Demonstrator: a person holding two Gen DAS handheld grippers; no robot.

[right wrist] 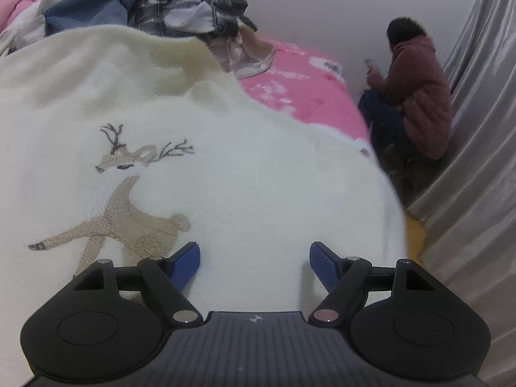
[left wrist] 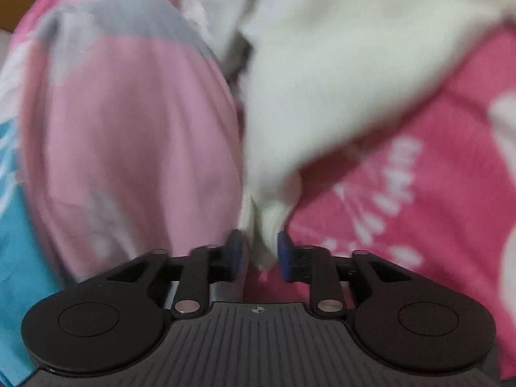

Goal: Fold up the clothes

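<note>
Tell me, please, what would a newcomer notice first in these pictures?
The cream sweater with an embroidered deer fills the right wrist view, spread over a pink bedsheet. Behind it lies a heap of clothes; at far right a person crouches beside a grey curtain.

That white sweater (right wrist: 245,174) is fuzzy, soft knit with a stitched tan deer (right wrist: 129,213) that looks rougher and threadlike. The pink bedsheet (right wrist: 309,96) is matt printed cloth. The right gripper (right wrist: 254,269) is matt black plastic with ribbed blue pads and shiny metal pins. The curtain (right wrist: 477,148) is glossy, satiny grey.
</note>
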